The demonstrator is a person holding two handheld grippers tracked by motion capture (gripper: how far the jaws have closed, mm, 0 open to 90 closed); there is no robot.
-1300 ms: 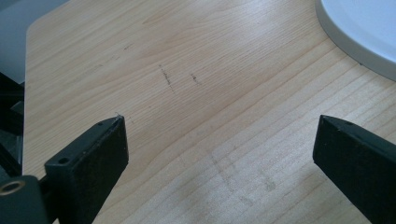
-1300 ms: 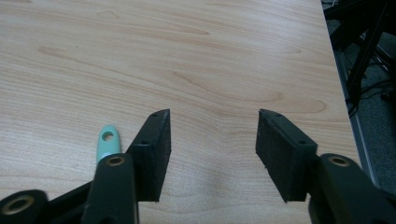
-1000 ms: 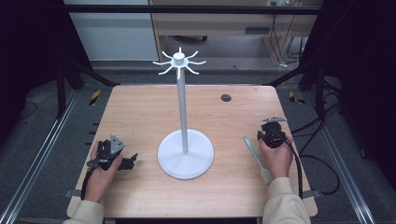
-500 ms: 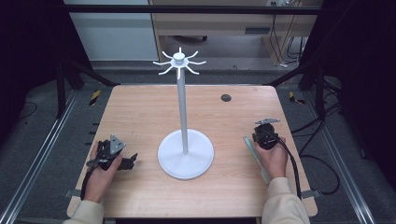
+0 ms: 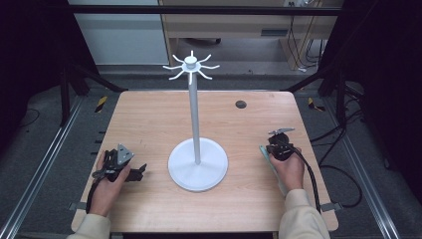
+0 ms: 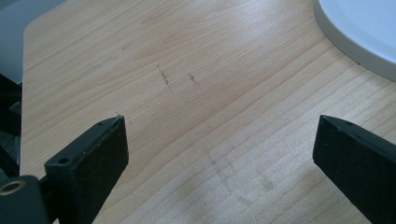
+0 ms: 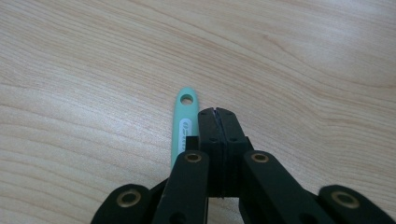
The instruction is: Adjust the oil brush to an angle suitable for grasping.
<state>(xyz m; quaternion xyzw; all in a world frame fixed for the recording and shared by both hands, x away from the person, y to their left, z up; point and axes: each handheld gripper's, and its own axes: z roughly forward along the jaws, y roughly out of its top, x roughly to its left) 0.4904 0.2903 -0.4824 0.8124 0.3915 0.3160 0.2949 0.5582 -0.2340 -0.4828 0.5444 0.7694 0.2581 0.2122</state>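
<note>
A slim mint-green handle (image 7: pixel 183 126) with a hanging hole lies flat on the wooden table (image 5: pixel 149 124); in the high view the green handle (image 5: pixel 267 158) sits by the person's right hand. My right gripper (image 7: pixel 215 111) is shut with its jaws pressed together and nothing between them, just right of the handle's end. In the high view the right gripper (image 5: pixel 276 148) is near the table's right edge. My left gripper (image 6: pixel 219 135) rests open over bare wood, jaws wide apart; the left gripper (image 5: pixel 137 172) points toward the white stand's round base (image 5: pixel 198 164).
The stand's thin pole rises from mid-table to a crown of hooks (image 5: pixel 191 67). A dark round grommet (image 5: pixel 241 104) sits in the far right of the tabletop. Metal frame rails run along both sides of the table. The base's rim (image 6: pixel 355 42) is close to my left gripper.
The right hand and gripper have shifted slightly left and nearer, toward the green handle. The left hand has stayed put.
</note>
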